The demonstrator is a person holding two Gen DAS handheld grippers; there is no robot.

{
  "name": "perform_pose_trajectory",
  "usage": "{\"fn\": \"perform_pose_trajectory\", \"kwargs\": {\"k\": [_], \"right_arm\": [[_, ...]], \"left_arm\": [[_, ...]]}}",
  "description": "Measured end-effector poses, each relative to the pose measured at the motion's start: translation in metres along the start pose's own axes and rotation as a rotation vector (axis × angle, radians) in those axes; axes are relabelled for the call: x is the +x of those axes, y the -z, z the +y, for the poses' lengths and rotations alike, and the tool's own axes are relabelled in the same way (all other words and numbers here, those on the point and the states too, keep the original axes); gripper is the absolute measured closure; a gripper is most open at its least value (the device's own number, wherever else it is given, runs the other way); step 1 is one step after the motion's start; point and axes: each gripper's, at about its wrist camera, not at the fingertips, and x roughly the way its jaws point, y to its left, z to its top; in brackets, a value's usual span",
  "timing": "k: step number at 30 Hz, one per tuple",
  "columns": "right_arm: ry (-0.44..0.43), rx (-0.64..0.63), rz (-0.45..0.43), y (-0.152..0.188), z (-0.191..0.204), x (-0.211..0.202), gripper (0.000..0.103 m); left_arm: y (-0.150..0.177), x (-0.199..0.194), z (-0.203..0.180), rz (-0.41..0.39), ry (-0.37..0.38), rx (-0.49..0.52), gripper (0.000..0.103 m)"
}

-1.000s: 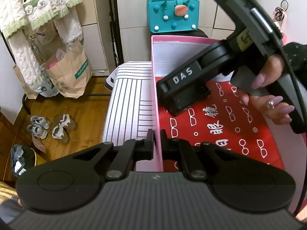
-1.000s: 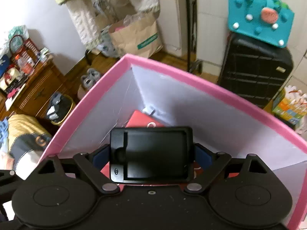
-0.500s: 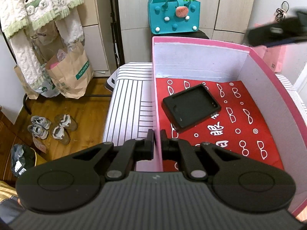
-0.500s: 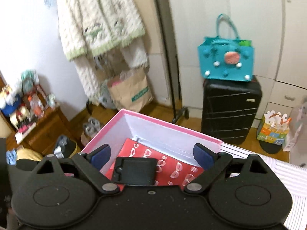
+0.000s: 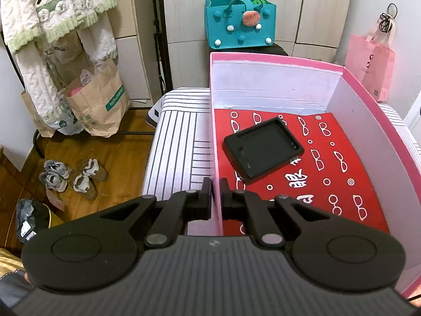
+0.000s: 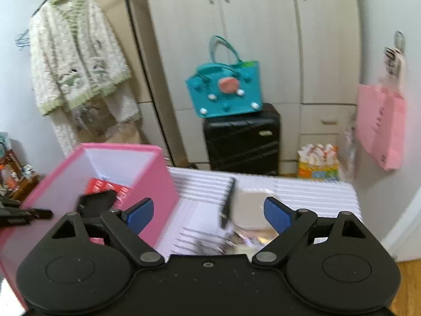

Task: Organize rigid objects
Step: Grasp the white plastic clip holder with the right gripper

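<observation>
While the left claw clamps the pink box wall low in frame, the right claw, spread and empty, should line up squarely over the pale flat item on the striped counter. Blur hides what that item is.

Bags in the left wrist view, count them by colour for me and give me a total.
Teal: 1, the felt tote behind the pink box.
Pink: 1, the bag hanging on the wall at right.
Brown paper: 2, the printed bag on the floor and the one behind it, partly hidden by the hanging knitwear.
Total: 4 bags.
</observation>
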Motion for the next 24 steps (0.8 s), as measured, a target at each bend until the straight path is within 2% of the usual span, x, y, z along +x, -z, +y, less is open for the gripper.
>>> {"fn": "perform_pose_trajectory", "kwargs": {"k": [4, 11, 15, 18, 22, 24], "right_arm": [[0.029, -0.015, 0.043, 0.024, -0.014, 0.005, 0.010], [0.000, 0.084, 0.158, 0.051, -0.031, 0.034, 0.015], [0.035, 0.043, 0.176, 0.060, -0.030, 0.045, 0.020], [0.051, -0.012, 0.178, 0.065, -0.027, 0.050, 0.024], [0.067, -0.059, 0.196, 0.065, -0.024, 0.057, 0.040], [0.066, -0.061, 0.193, 0.063, -0.025, 0.058, 0.043]], "left_arm": [[0.001, -0.001, -0.002, -0.008, -0.017, 0.012, 0.098], [0.000, -0.001, -0.003, -0.010, -0.023, 0.017, 0.098], [0.000, -0.001, -0.003, -0.009, -0.027, 0.010, 0.097], [0.000, -0.001, -0.003, -0.009, -0.028, 0.011, 0.097], [0.000, -0.001, -0.002, -0.009, -0.028, 0.008, 0.097], [0.001, -0.001, -0.002, -0.010, -0.025, 0.006, 0.097]]}}
